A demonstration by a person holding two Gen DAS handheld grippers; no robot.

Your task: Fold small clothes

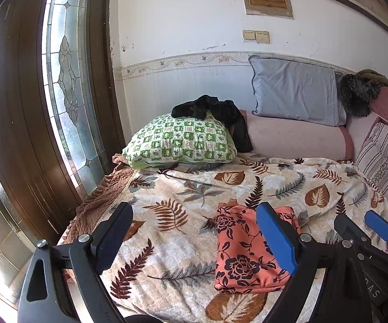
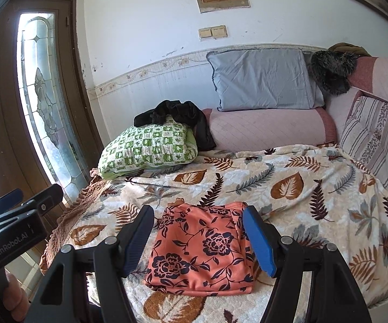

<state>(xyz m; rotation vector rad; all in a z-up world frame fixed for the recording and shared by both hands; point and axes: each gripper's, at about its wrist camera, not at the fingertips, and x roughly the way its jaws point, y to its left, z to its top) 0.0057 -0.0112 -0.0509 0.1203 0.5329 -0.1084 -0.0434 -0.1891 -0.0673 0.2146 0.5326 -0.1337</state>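
folded floral cloth (image 2: 202, 247) lies between spread right tongs (image 2: 199, 242); left tongs (image 1: 194, 242) spread beside it.

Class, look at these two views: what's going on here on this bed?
A person holds two grippers over a leaf-patterned blanket. The orange floral garment lies folded into a neat rectangle. The right gripper hangs open around it without pressing it, and the left gripper is open beside it. A black garment sits unfolded on the green pillow.

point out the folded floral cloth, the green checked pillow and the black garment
folded floral cloth (image 2: 202, 247), right wrist view, middle of its top face
green checked pillow (image 2: 148, 145), right wrist view, centre of its cover
black garment (image 1: 210, 106), left wrist view, bunched part atop the pillow
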